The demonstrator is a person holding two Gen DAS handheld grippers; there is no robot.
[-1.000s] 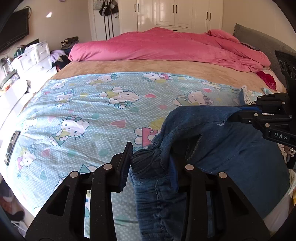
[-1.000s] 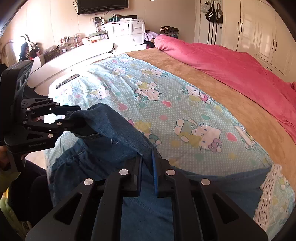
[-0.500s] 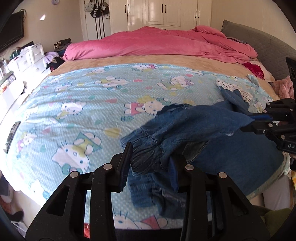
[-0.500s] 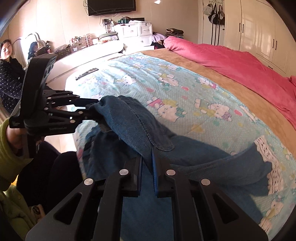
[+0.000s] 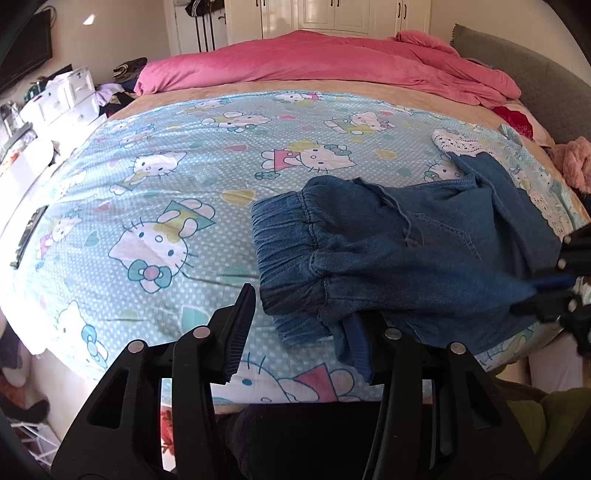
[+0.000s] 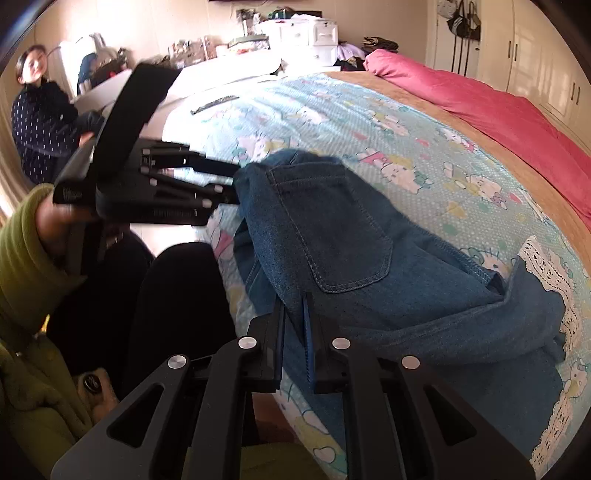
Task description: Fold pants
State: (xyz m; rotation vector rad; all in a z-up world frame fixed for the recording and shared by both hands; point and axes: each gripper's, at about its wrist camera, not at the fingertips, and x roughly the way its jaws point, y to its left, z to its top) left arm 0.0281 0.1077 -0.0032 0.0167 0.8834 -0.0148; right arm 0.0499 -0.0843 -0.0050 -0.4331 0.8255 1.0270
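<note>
Left wrist view shows the left claw (image 5: 301, 325) with its fingers spread wide; a second ago denim was bunched between them, and now only the right finger touches the near edge of the pants (image 5: 406, 258), so no grip is visible. The elastic waistband (image 5: 284, 240), which hung bunched in the air half a second ago, now lies flat on the cartoon-cat sheet (image 5: 166, 206) near the foot edge of the bed. The pants lie doubled over on the right side of the sheet, with a leg running off toward the white lace trim (image 5: 456, 142).

From the right wrist view, the right claw (image 6: 293, 325) stays clamped on a thin fold of denim just below the back pocket (image 6: 332, 229), with its fingers nearly together. The left claw (image 6: 225, 184) sits at the far corner of the fabric, lower than before, and the raised hump of cloth between the two tools has flattened.

Around the work, a pink duvet (image 5: 332, 62) is piled along the far side of the bed, and a dark remote (image 5: 27, 236) lies at the sheet's left edge. White drawers (image 6: 310, 35) stand by the wall, and a seated person in dark clothing (image 6: 40, 110) is at the left. The operator's green sleeve (image 6: 22, 258) and dark trousers fill the near corner.
</note>
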